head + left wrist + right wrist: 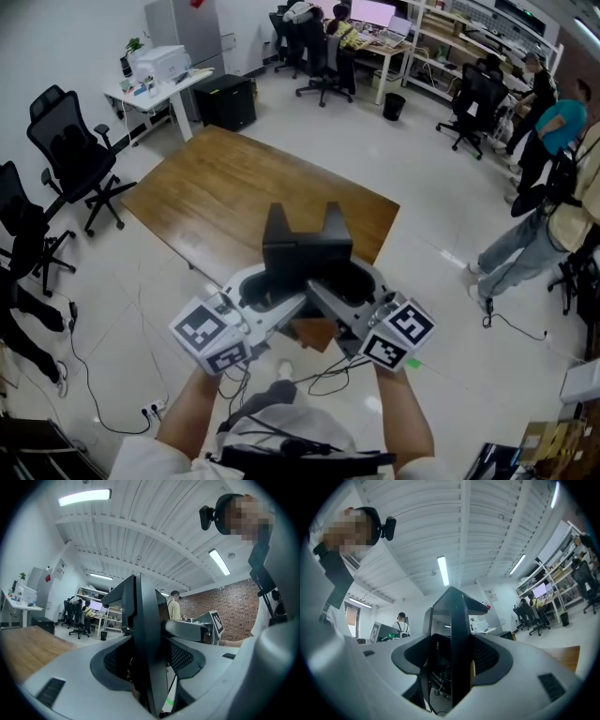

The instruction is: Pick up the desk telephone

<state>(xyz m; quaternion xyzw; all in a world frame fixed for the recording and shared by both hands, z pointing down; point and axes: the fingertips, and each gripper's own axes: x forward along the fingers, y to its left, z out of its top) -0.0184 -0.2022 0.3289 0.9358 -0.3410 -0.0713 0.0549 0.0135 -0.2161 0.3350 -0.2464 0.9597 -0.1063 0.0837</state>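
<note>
Left hand-held gripper (262, 289) on desk telephone (305, 248)

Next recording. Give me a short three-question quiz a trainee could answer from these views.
1. True or false: the desk telephone rests on the wooden table.
2. Which grips the telephone? A: left gripper only. B: right gripper only. C: both.
3. Fill in: the telephone's colour is ___.

Key: 1 false, it is held up clear of the table. 2 C. 3 black.

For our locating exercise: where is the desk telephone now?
Head view, centre: the desk telephone is held between the left gripper and right gripper, seen over the wooden table.
</note>
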